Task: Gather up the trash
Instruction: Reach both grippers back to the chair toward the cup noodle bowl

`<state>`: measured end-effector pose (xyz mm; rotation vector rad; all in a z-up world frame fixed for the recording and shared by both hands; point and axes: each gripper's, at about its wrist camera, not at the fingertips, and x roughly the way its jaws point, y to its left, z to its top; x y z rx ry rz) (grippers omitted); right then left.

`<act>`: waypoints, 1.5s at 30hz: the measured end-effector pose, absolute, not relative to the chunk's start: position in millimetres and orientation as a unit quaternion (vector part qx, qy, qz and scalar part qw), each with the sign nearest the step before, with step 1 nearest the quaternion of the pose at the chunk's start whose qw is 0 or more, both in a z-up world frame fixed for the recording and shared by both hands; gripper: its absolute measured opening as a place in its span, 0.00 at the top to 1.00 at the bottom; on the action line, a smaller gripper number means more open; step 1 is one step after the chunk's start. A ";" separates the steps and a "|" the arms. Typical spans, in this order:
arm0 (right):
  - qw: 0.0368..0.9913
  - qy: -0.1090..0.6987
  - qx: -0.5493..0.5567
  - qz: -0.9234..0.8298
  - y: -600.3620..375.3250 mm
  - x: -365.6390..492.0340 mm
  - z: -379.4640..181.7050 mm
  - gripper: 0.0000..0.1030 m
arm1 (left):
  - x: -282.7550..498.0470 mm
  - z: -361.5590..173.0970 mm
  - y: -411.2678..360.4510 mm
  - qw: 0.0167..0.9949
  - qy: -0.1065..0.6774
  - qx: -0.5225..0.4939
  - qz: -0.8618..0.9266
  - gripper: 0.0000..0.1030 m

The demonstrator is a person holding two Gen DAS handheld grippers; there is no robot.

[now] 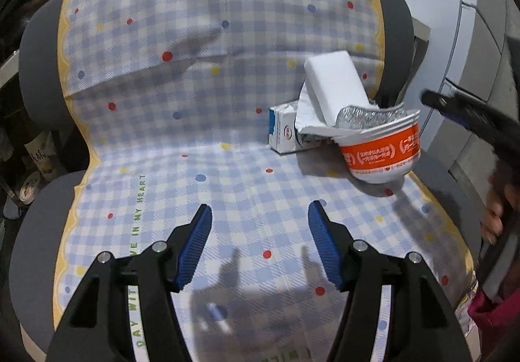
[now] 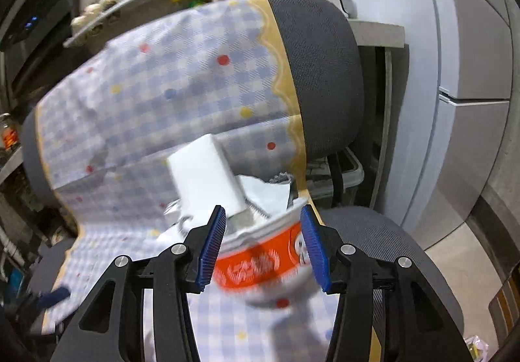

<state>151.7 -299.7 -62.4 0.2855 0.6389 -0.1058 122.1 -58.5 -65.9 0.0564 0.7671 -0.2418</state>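
Orange-banded noodle cup (image 1: 383, 150) sits tilted on checked cloth (image 1: 195, 102) over chair seat, white block (image 1: 338, 85) stuck in it, small carton (image 1: 282, 133) just beside. Left gripper (image 1: 260, 245) spread, empty. Right gripper (image 2: 263, 245) straddles cup w/ pads apart, not pressing.

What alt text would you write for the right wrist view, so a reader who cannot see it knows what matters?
The right gripper, jaws open, frames an orange and white instant noodle cup tilted on a chair draped with a blue checked cloth. A white block and torn foil lid stick out of the cup.
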 end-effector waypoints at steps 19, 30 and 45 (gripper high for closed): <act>0.879 0.413 0.236 0.015 -332.0 75.7 -106.0 0.95 | 97.0 -75.0 -56.0 0.912 0.390 0.015 -0.128 0.42; 0.891 0.411 0.194 0.012 -323.2 54.0 -100.6 0.89 | 58.4 -67.8 -49.0 0.907 0.375 0.001 -0.191 0.40; 0.924 0.349 0.158 -0.005 -311.2 63.2 -79.6 0.51 | 44.4 -62.5 -69.9 0.895 0.353 -0.002 -0.272 0.38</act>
